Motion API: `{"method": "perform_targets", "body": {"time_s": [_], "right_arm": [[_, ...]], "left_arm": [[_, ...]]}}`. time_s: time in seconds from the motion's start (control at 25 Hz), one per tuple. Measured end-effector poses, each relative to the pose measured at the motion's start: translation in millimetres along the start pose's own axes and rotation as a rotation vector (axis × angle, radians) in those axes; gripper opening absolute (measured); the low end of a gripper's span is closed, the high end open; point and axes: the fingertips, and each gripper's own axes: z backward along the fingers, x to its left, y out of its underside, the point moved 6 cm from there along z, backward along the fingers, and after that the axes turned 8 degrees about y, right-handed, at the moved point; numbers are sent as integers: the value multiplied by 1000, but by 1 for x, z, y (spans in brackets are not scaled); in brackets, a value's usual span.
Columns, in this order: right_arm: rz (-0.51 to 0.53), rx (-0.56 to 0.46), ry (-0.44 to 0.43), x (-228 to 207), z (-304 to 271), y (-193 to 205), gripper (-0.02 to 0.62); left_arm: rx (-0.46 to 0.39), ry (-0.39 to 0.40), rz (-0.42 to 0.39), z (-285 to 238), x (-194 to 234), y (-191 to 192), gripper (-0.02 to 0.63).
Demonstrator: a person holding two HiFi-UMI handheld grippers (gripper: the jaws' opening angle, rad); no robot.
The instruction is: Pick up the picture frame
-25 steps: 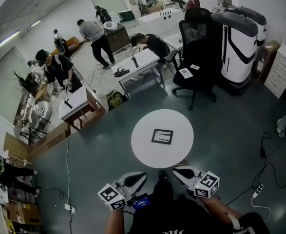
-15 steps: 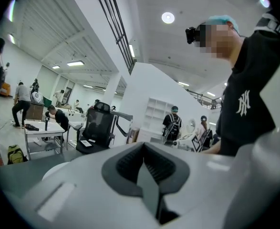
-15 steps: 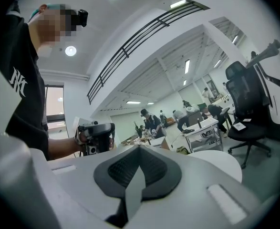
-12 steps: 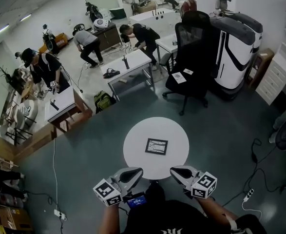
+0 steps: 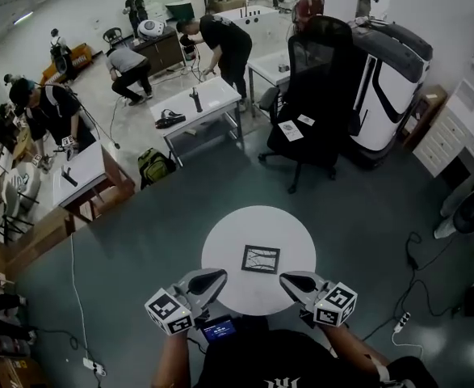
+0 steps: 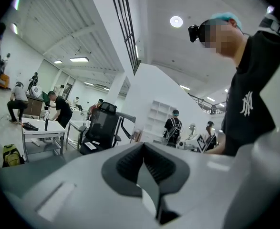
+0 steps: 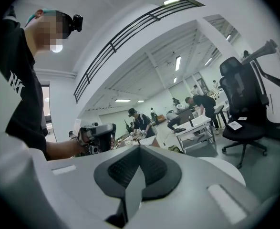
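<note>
- Black, thin-edged rectangular picture frame (image 5: 260,259) is lying flat near the middle of the round white worktop (image 5: 220,237), its pale inset showing dark line-work.
- We are judging this the approach step: we are holding the left gripper (image 5: 212,278) and the right gripper (image 5: 291,280) over the worktop's near side, short of the frame.
- Both pairs of fingers are sitting pressed together, gripping nothing.
- Next we are needing to spread one pair and lower it onto a frame edge.

Left gripper (image 5: 211,279) and right gripper (image 5: 290,280) held side by side, fingers (image 7: 115,171) closed, empty.
</note>
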Motion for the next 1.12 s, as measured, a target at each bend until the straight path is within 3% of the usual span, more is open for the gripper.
{"method": "perform_targets", "body": {"time_s": [0.36, 0.56, 0.72, 0.88, 1.12], "right_arm": [[-28, 51, 122, -37, -83, -11, 0], [-67, 66, 256, -68, -93, -7, 0], [-101, 71, 333, -104, -96, 10, 0], [-126, 86, 384, -135, -88, 31, 0], [-190, 144, 377, -185, -110, 87, 28]], "left_arm": [[81, 105, 62, -17, 114, -1, 3], [128, 173, 115, -43, 161, 14, 3], [131, 197, 163, -67, 195, 43, 3], [215, 186, 190, -96, 213, 89, 3], [333, 113, 287, -122, 245, 165, 29]]}}
